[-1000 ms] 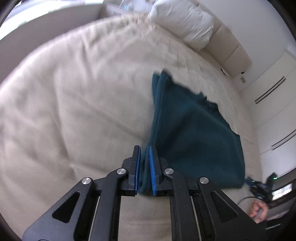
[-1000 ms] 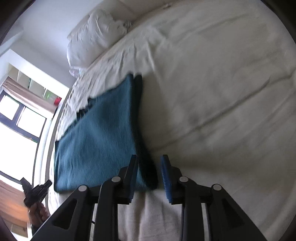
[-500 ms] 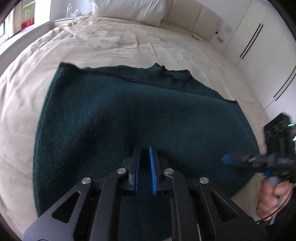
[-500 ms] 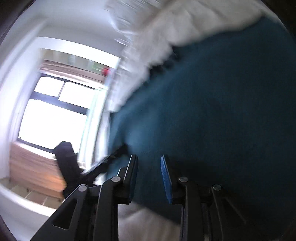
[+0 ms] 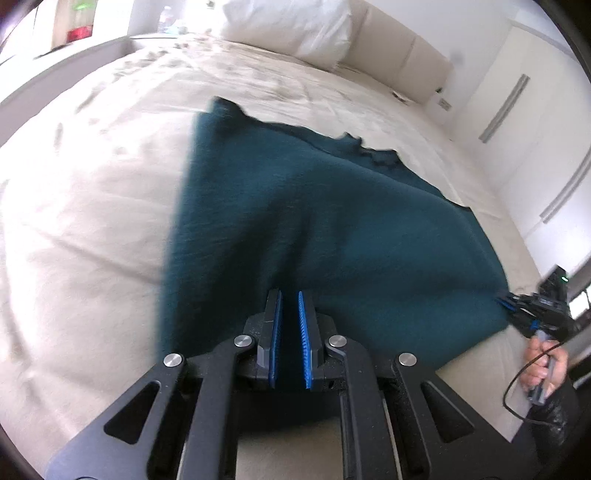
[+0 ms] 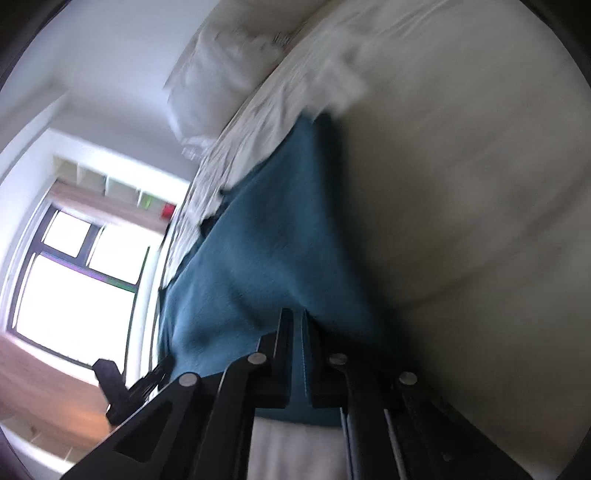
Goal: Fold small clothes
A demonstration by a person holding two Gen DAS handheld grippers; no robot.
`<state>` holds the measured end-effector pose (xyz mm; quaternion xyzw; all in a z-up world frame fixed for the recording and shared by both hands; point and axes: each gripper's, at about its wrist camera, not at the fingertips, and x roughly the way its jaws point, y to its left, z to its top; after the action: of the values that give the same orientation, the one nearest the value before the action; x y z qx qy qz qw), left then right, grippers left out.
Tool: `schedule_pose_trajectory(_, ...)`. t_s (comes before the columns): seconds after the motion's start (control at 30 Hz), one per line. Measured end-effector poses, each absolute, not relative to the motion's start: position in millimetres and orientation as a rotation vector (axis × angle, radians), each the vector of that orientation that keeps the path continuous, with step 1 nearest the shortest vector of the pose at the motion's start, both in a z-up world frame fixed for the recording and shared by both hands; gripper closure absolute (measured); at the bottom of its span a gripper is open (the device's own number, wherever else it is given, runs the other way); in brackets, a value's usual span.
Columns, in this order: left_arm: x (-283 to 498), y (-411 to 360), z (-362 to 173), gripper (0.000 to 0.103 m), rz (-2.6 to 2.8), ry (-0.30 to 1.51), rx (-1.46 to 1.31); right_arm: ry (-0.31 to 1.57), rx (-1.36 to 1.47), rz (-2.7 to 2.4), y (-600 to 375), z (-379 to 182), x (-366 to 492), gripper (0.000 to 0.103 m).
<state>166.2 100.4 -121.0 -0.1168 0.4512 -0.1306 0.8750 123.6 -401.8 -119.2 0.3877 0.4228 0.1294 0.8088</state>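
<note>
A dark teal garment [image 5: 332, 221] lies spread flat on the cream bed [image 5: 92, 221]. My left gripper [image 5: 290, 295] is shut on its near edge, with cloth between the blue pads. At the garment's right corner my right gripper [image 5: 506, 302] is held by a hand [image 5: 543, 369]. In the right wrist view the right gripper [image 6: 297, 314] has its jaws closing tight on the teal garment [image 6: 258, 258], with cloth pinched between them. The left gripper [image 6: 162, 369] shows at the cloth's other near corner.
A white pillow [image 5: 291, 29] and a padded headboard [image 5: 406, 62] lie at the far end of the bed. White wardrobe doors [image 5: 535, 129] stand to the right. A bright window [image 6: 74, 288] and wooden floor sit beyond the bed's left side.
The garment went from a narrow hanging fold to lying spread on the bed. Both grippers came down with it. The right gripper's jaws went from apart to pinched on the cloth.
</note>
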Motion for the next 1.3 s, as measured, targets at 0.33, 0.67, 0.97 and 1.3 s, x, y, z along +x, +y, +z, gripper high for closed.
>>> schedule_pose_trajectory(0.33, 168, 32, -66, 0.094, -0.388, 0.826, -0.156, 0.846, 0.762, 0.443, -335, -58, 163, 0.059)
schedule_pose_trajectory(0.67, 246, 34, -122, 0.094, -0.31, 0.935, -0.249, 0.969, 0.769, 0.54, -257, -105, 259, 0.06)
schedule_pose_trajectory(0.97, 221, 78, -111, 0.094, -0.233, 0.878, -0.285, 0.831, 0.899, 0.35, -373, -116, 228, 0.078)
schedule_pose_trajectory(1.3, 162, 207, -102, 0.027, -0.007, 0.794, -0.647, 0.706, 0.906, 0.271, -404, -71, 177, 0.047)
